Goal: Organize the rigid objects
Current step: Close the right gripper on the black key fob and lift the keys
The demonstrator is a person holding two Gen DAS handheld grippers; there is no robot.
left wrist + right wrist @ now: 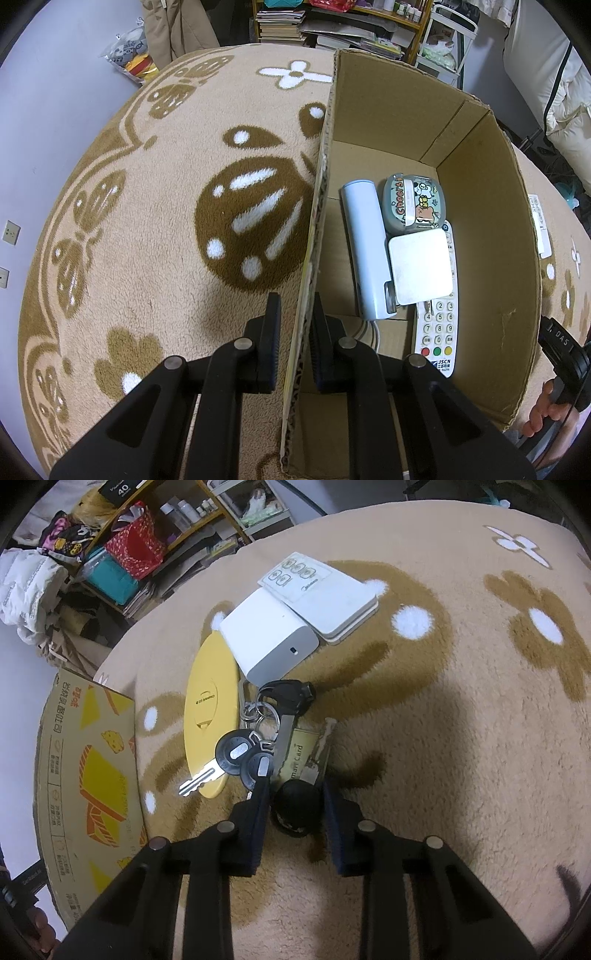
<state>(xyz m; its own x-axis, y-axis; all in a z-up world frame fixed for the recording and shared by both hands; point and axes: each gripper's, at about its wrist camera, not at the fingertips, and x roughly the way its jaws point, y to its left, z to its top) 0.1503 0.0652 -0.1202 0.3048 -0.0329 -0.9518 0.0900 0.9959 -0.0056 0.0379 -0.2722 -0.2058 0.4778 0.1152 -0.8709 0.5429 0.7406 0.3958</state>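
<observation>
My left gripper [295, 306] straddles the left wall of the cardboard box [487, 229], one finger outside and one inside, closed on the wall. Inside the box lie a pale blue handset [364, 243], a grey cartoon case [413, 205], a white square device [419, 271] and a white remote [439, 336]. My right gripper [295, 786] is open around a black round fob [293, 808] of a key bunch [255, 738] on the rug. Beyond the bunch lie a yellow oval case [210, 709], a white box-shaped device [267, 637] and a white flat remote [325, 590].
The box's printed outer side [88, 786] stands to the left of the key bunch. A beige and brown patterned rug [147, 221] covers the surface. Shelves with books and clutter [332, 26] stand behind. The person's hand [546, 413] shows at the box's right.
</observation>
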